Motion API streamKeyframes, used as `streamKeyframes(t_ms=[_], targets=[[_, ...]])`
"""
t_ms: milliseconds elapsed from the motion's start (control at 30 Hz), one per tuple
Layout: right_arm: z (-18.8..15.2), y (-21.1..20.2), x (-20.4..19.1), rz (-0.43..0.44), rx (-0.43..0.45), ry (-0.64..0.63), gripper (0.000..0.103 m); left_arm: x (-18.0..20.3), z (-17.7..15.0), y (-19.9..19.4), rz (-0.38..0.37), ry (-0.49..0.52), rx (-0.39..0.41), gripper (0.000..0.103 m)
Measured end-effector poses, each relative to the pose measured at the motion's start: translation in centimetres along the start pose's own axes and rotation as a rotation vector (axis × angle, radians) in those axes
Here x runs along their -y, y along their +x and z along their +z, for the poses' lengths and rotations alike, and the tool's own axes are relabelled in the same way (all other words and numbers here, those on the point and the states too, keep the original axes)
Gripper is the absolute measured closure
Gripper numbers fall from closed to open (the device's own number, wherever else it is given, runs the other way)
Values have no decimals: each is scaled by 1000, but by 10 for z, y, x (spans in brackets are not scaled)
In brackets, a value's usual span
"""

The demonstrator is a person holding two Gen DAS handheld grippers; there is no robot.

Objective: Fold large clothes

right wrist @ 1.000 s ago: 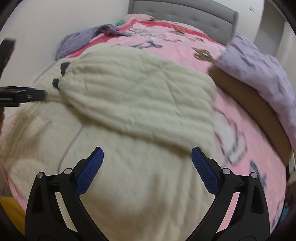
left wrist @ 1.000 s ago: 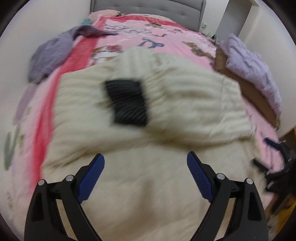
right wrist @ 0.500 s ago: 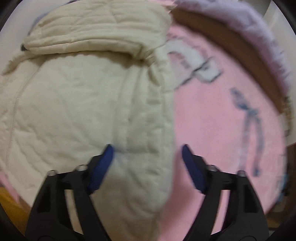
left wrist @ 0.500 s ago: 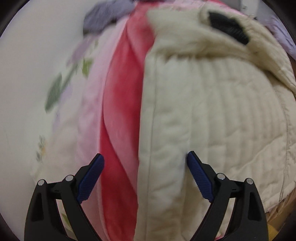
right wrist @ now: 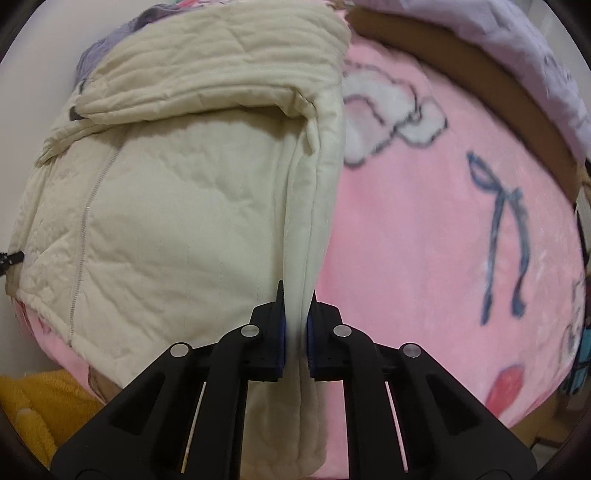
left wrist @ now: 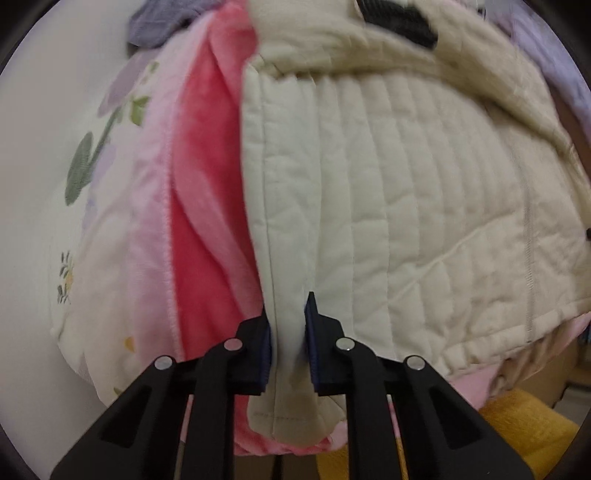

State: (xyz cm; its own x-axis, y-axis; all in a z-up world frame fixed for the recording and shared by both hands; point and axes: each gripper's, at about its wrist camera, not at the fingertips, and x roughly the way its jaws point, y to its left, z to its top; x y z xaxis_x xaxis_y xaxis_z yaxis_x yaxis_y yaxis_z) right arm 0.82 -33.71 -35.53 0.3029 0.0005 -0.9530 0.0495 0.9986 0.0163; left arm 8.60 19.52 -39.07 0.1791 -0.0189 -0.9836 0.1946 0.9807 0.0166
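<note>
A cream quilted jacket (left wrist: 406, 192) lies on a pink bed blanket (right wrist: 443, 221), its sleeves folded across its upper part. My left gripper (left wrist: 288, 325) is shut on the jacket's left bottom edge. The jacket also shows in the right wrist view (right wrist: 177, 206), where my right gripper (right wrist: 295, 314) is shut on its right bottom edge. A black patch (left wrist: 399, 18) shows near the collar at the top.
The pink and red blanket edge (left wrist: 199, 206) hangs left of the jacket over a flowered sheet (left wrist: 96, 155). A purple garment (left wrist: 155, 22) lies far left. A lilac quilt (right wrist: 535, 55) and brown cloth (right wrist: 461, 74) lie far right. Yellow fabric (left wrist: 517, 435) sits below the bed edge.
Both grippers dropped to the jacket's bottom corners and closed from open onto its side edges.
</note>
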Motion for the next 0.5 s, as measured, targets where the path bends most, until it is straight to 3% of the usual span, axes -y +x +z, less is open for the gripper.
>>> streamKeyframes(t_ms=[133,200,267,333,400,500], targets=[[10,19,-6,-46,-51,-133,91,4,3,12,19,53,-17,86],[5,28,-9,-59,-57,-167,83,16,-1,24,45,95,-10,82],[-3,27,-12,-82,-35,-197,61,20,-7,24,48,113,18,68],[-17,19,-17,-66,-12,-222,49,21,-14,19,43,113,37,65],[-32,6,-24,-80,24,-247,48,22,-24,9,46,101,40,63],[-57,-15,-38,-125,58,-273,46,26,-43,-14,52,87,81,46]])
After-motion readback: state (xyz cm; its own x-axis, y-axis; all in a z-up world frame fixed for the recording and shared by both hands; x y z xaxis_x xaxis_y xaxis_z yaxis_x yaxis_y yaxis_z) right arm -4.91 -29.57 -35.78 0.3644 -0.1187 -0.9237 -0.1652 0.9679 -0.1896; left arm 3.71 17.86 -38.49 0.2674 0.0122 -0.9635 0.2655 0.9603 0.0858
